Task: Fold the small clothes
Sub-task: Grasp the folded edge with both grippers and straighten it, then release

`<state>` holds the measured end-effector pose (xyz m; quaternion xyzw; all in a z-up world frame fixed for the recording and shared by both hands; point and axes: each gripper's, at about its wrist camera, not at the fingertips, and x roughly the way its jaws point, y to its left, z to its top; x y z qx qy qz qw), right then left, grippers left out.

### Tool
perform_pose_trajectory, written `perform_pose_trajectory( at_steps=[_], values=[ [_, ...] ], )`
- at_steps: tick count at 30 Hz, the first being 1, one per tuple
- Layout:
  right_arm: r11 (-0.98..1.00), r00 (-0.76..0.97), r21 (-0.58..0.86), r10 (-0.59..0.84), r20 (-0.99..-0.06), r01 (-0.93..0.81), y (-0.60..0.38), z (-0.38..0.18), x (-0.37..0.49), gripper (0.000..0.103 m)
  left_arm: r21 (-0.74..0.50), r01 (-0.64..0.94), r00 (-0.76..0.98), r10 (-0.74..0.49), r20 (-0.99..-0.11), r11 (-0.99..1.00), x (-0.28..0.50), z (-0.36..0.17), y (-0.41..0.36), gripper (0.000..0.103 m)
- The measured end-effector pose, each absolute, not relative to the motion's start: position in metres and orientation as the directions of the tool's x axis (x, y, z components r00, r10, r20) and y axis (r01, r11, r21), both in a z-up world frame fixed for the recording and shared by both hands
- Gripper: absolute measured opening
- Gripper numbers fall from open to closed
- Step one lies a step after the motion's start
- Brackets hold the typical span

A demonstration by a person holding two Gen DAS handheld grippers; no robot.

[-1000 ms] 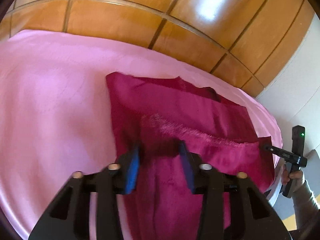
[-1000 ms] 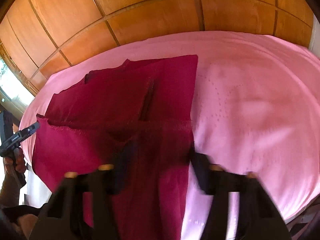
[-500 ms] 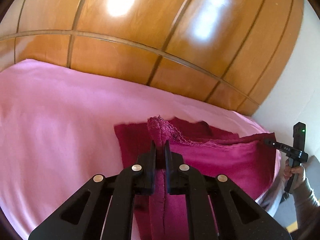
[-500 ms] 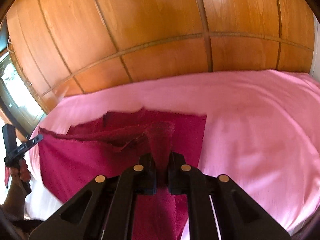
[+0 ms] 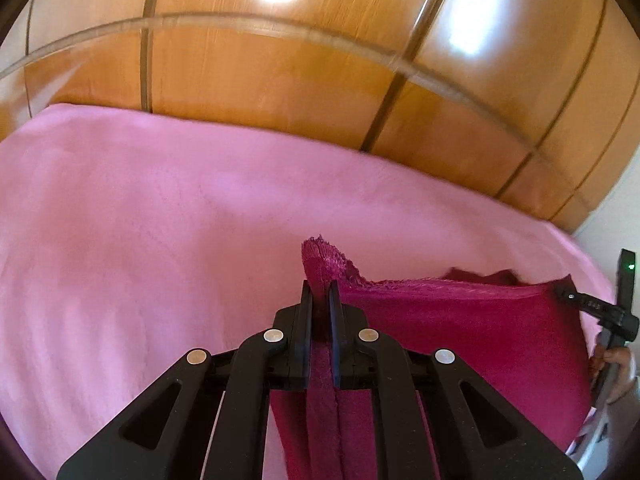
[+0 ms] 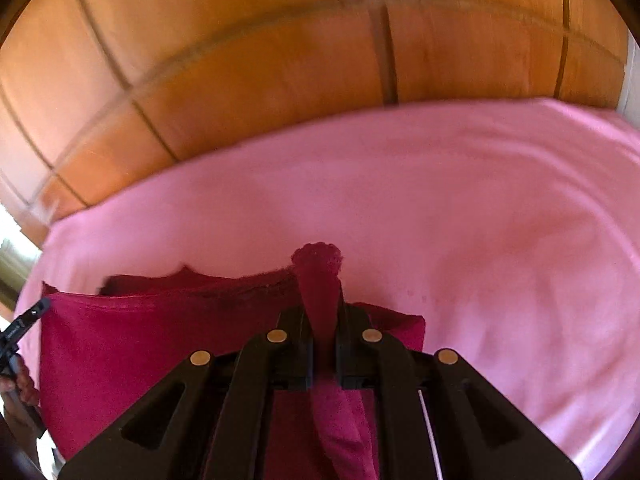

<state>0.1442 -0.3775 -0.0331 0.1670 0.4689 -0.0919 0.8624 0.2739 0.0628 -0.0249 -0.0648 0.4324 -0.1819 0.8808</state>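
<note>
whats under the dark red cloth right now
The dark red cloth, pinched by the left claw and right claw, hangs over the pink bedsheet. Whatever lies directly beneath the cloth is hidden.

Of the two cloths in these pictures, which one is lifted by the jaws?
The dark crimson garment, pinched at its frayed top edge by both the left gripper and the right gripper. The pink sheet lies flat underneath, untouched.

A bedroom in a home: a bed (image 5: 168, 216) spread with a soft pink blanket (image 6: 500, 208) runs up against glossy wooden wardrobe doors (image 5: 272, 76) (panelled, catching bright reflections of light), with a strip of white wall (image 5: 616, 220) at the side.
</note>
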Motion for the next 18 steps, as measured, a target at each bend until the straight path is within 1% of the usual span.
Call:
perform_pose_trajectory(
  at_steps=[2,4,7,8,9,13,18],
  values=[
    [0.924,0.542,0.208,0.002,-0.84,0.319,-0.38,-0.038,0.147,0.006,-0.256,0.247,0.528,-0.351,-0.773,0.935,0.283,-0.041,0.059,0.006],
    [0.926,0.537,0.208,0.007,-0.843,0.314,-0.381,-0.035,0.148,0.007,-0.226,0.249,0.524,-0.327,-0.787,0.942,0.284,-0.048,0.054,0.006],
    [0.928,0.552,0.226,0.026,-0.833,0.296,-0.384,-0.023,0.136,0.017,-0.218,0.248,0.536,-0.321,-0.781,0.944,0.276,-0.038,0.056,0.007],
    [0.929,0.563,0.234,0.034,-0.826,0.286,-0.384,-0.019,0.127,0.027,-0.216,0.247,0.541,-0.319,-0.778,0.945,0.274,-0.036,0.058,0.009],
    [0.928,0.572,0.246,0.044,-0.819,0.281,-0.385,-0.015,0.116,0.031,-0.209,0.248,0.549,-0.315,-0.774,0.946,0.268,-0.032,0.061,0.009],
    [0.921,0.594,0.292,0.088,-0.799,0.257,-0.386,-0.002,0.06,0.032,-0.195,0.266,0.568,-0.317,-0.759,0.944,0.241,-0.022,0.072,0.009],
    [0.907,0.578,0.346,0.154,-0.802,0.239,-0.386,0.002,-0.023,0.032,-0.23,0.287,0.547,-0.356,-0.757,0.93,0.195,-0.023,0.094,0.009]
  ],
)
